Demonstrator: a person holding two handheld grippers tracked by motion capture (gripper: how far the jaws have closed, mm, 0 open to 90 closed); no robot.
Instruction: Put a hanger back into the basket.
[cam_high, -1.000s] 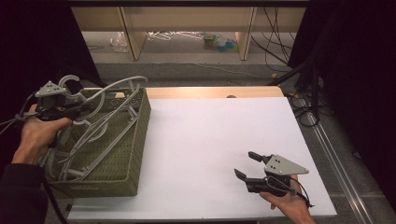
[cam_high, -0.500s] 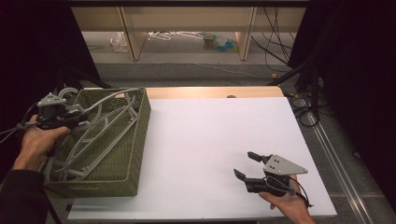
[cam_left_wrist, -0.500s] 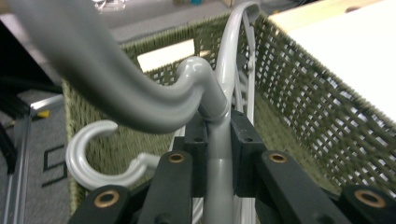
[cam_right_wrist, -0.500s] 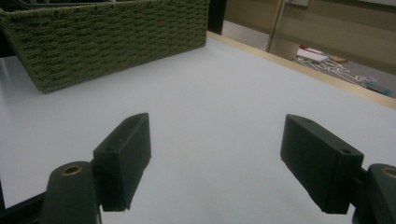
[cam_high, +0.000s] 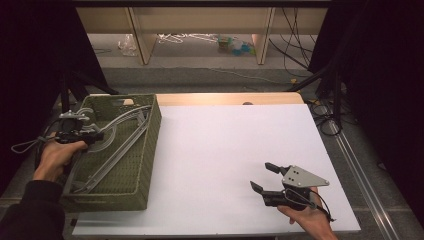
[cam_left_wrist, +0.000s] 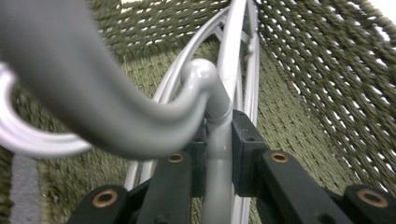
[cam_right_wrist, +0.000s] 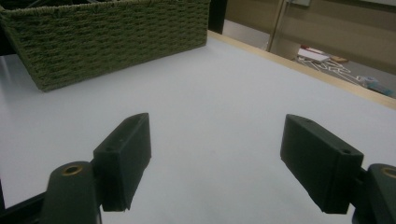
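Observation:
A bundle of grey plastic hangers (cam_high: 120, 150) lies slanted inside the green woven basket (cam_high: 147, 150) at the table's left side. My left gripper (cam_high: 96, 135) hangs over the basket's left rim, shut on the neck just below the hooks. In the left gripper view the pads (cam_left_wrist: 245, 149) pinch that grey neck (cam_left_wrist: 217, 154), with a curved hook (cam_left_wrist: 93, 107) blurred close in front and basket weave (cam_left_wrist: 322, 93) behind. My right gripper (cam_high: 261, 176) rests low near the table's front right, open, with nothing between its jaws. In the right gripper view, bare white table shows between the right gripper's (cam_right_wrist: 215, 158) pads.
The white tabletop (cam_high: 225, 145) stretches between the basket and my right hand. The basket (cam_right_wrist: 107, 37) stands far off in the right gripper view. Behind the table are a wooden shelf frame (cam_high: 140, 35), loose items on the floor (cam_high: 235, 45) and cables (cam_high: 325, 105) at the right.
My left hand has come down and toward the basket's left rim, lowering the hangers from above the basket until they lie inside it. The right gripper has stayed put.

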